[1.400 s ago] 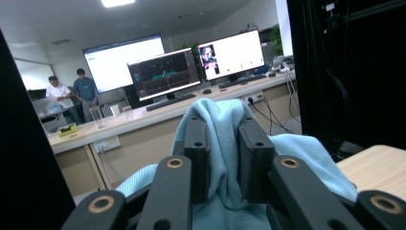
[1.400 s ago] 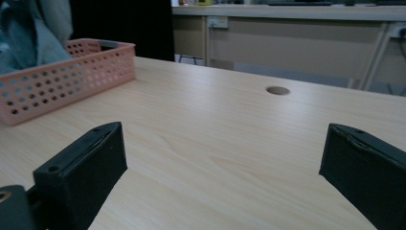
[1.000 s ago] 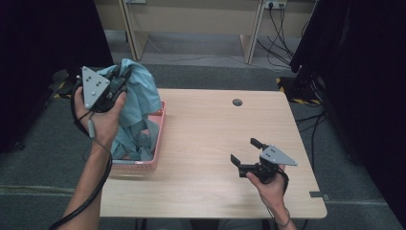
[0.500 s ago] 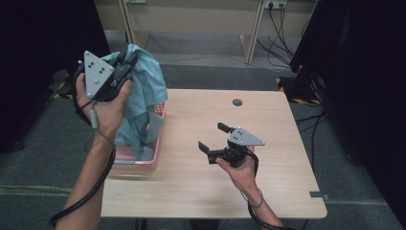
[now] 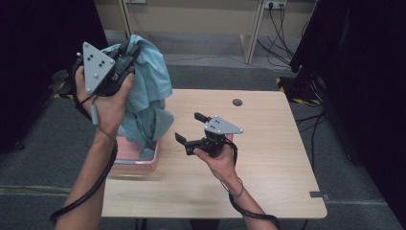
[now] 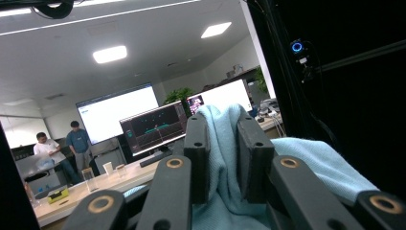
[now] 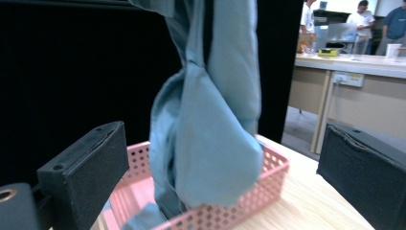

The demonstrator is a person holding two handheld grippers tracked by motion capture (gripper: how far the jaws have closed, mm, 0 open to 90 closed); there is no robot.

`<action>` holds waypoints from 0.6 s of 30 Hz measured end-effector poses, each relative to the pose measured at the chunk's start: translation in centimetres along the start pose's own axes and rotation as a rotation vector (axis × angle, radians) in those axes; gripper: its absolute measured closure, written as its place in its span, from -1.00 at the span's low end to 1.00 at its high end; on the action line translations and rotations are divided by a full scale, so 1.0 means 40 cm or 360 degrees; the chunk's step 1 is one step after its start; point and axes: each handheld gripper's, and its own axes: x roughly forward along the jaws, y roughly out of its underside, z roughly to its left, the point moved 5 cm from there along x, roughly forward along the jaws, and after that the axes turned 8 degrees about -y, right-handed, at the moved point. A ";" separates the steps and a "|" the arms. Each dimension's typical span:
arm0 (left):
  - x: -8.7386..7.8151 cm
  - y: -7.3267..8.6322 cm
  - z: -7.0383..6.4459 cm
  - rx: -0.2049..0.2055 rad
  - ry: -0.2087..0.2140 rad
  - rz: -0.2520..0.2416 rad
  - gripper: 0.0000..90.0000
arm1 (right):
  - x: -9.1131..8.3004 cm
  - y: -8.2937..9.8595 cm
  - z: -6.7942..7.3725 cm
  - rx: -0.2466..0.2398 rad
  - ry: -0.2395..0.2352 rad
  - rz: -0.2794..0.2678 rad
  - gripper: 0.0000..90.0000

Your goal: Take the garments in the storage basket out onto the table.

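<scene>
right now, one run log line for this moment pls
left gripper: shut on blue cloth, lifted above pink basket | right gripper: open, facing cloth | cloth end in basket

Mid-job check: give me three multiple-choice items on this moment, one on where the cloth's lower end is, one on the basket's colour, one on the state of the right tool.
1. Where does the lower end of the light blue cloth hang?
A. in the basket
B. on the floor
C. over the table's far right corner

2. What colour is the perforated basket?
A. green
B. pink
C. black

3. How is the right tool?
A. shut on the cloth
B. shut on the basket
C. open, holding nothing

Answers: 1 A, the right gripper view shows the cloth's end inside the basket while the left tool holds it up; 2 B, its walls are pink; 3 C, its jaws stand wide apart beside the cloth.
</scene>
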 end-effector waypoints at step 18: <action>0.000 -0.071 -0.028 0.0021 0.0043 -0.0077 0.69 | 0.133 -0.061 -0.023 -0.0001 -0.0001 0.0005 -0.96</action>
